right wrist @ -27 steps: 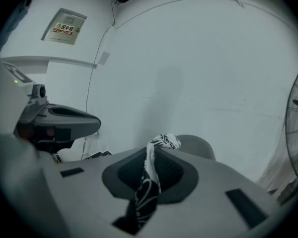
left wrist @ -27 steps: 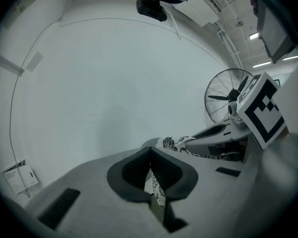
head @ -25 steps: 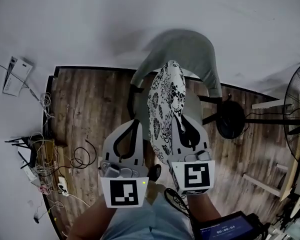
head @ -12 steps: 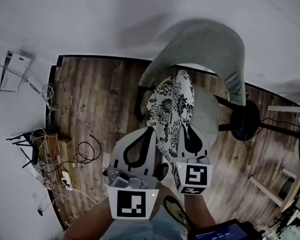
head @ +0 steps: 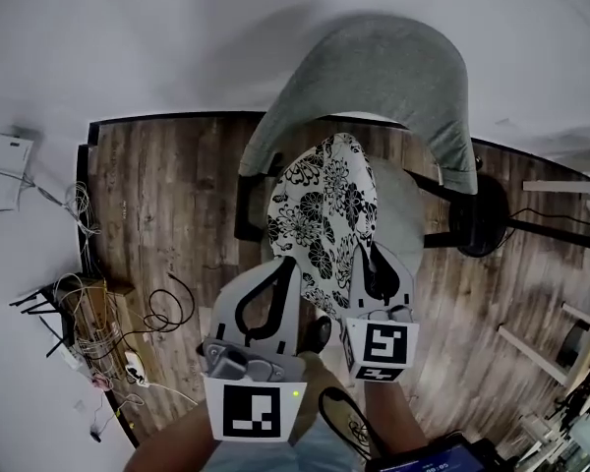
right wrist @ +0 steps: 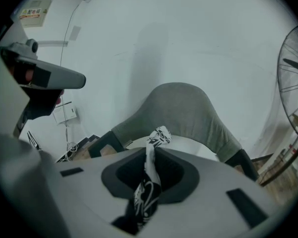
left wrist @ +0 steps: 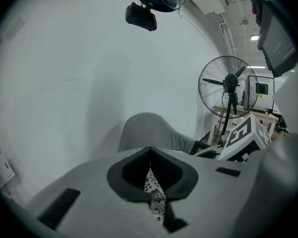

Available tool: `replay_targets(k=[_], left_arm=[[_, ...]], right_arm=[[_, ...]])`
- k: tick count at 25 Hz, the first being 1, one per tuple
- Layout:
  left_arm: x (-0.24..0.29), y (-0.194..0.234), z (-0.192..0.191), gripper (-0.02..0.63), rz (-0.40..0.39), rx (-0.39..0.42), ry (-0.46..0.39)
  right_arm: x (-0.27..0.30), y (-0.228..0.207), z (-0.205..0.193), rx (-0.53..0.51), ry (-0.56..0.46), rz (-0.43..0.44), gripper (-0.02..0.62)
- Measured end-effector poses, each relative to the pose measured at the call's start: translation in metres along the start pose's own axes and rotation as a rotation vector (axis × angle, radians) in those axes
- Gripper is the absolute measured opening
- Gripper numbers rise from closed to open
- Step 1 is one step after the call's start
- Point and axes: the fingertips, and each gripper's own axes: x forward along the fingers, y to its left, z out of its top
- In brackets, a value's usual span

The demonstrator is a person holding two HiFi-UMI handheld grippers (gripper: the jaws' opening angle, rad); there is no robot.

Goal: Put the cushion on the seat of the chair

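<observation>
The cushion point(head: 324, 219), white with a black flower print, hangs tilted over the seat point(head: 401, 214) of the chair point(head: 379, 72), its far end up near the grey backrest point(head: 413, 87) and its near edge out past the seat's front. I can't tell whether its underside is touching the seat yet.

2 tools are on that near edge. The left tool point(head: 278, 266) is at the chair's front left, jaws closed on a thin fold of the printed fabric, which shows in the slot between them in the left gripper view. The right tool point(head: 374, 252) is at the front of the seat, just beside the cushion's right side. Its jaws have just been opening a little, yet the cloth is there between them, pinched and bunched, with a corner poking up toward the backrest.

Beyond the chair, a plain white wall point(head: 177, 37). Under it, a wooden floor point(head: 177, 205). To the chair's left, a tangle of cables point(head: 88, 313) by the wall. To its right, a standing fan point(left wrist: 231, 83).
</observation>
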Motion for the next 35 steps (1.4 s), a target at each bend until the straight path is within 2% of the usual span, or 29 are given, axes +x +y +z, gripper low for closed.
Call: replay_targets(k=[9, 16, 23, 29, 31, 35], left_arm=[[0.025, -0.022, -0.011, 0.009, -0.072, 0.029, 0.013], [0.042, -0.025, -0.019, 0.009, -0.095, 0.044, 0.031], [0.054, -0.036, -0.027, 0.009, -0.122, 0.063, 0.059], [0.066, -0.045, -0.033, 0.009, -0.142, 0.059, 0.072], [0.072, -0.049, -0.033, 0.009, -0.150, 0.056, 0.075], [0.077, -0.052, -0.038, 0.009, -0.163, 0.063, 0.090]], right_arm=[[0.011, -0.047, -0.026, 0.012, 0.024, -0.100, 0.054], [0.022, -0.080, -0.051, 0.023, 0.064, -0.154, 0.060], [0.023, -0.118, -0.079, 0.084, 0.097, -0.232, 0.066], [0.025, -0.137, -0.099, 0.110, 0.126, -0.261, 0.080], [0.026, -0.147, -0.105, 0.118, 0.138, -0.278, 0.089], [0.026, -0.161, -0.116, 0.129, 0.167, -0.315, 0.157]])
